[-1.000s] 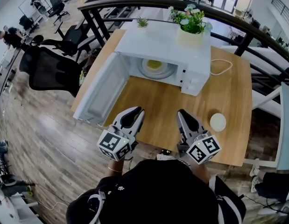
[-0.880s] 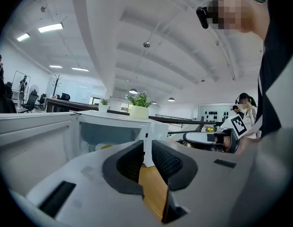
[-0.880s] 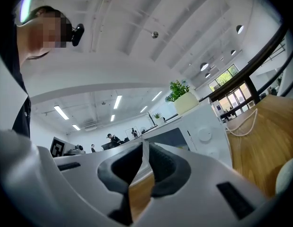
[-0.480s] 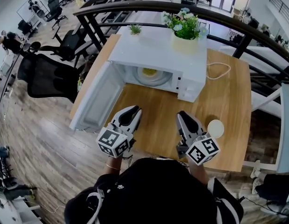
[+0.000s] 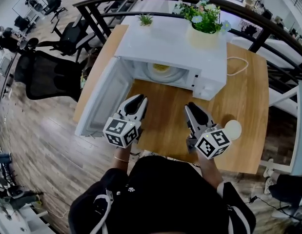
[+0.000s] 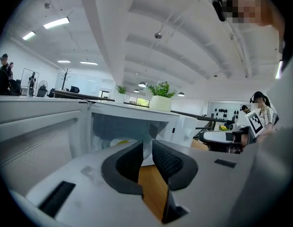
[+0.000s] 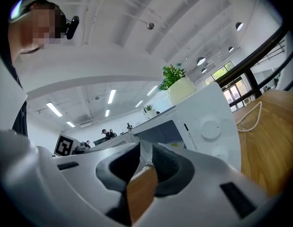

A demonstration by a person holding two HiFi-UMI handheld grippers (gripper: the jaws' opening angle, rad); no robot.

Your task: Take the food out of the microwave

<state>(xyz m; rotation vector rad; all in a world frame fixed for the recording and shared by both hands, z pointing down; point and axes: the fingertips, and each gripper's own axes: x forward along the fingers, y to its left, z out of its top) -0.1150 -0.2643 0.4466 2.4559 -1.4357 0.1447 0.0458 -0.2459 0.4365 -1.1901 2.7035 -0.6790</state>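
Sitting on a pale round plate (image 5: 163,75) inside the microwave (image 5: 170,45), the food (image 5: 161,68) is showing as a small yellow mass in the upper centre of the head view. The microwave is standing on the wooden bench (image 5: 248,96), and its door (image 5: 104,101) is hanging fully open toward the left of the frame. In the left tool view the food (image 6: 120,141) is appearing just left of the jaws, deep in the cavity.

The left tool (image 5: 139,99) is hovering over the bench in front of the door opening, with its jaws drawn together to a thin slit and nothing between them; the left tool view (image 6: 146,148) is confirming this. The right tool (image 5: 191,107) is hovering beside it, toward the right, below the control panel. Its jaws (image 7: 145,151) are likewise lying almost together and holding nothing.

Each tool is carrying a marker cube (image 5: 120,132) printed with black-and-white square codes; these are bearing no letters. In the right tool view the control panel is showing a round dial (image 7: 210,130) and small dark markings that are too small to read.

A flower pot (image 5: 204,35) and a small plant (image 5: 145,19) are standing on top of the microwave. A round white object (image 5: 233,129) is lying on the bench to the right of the right tool, and a white cable (image 5: 238,65) is looping beside the microwave.
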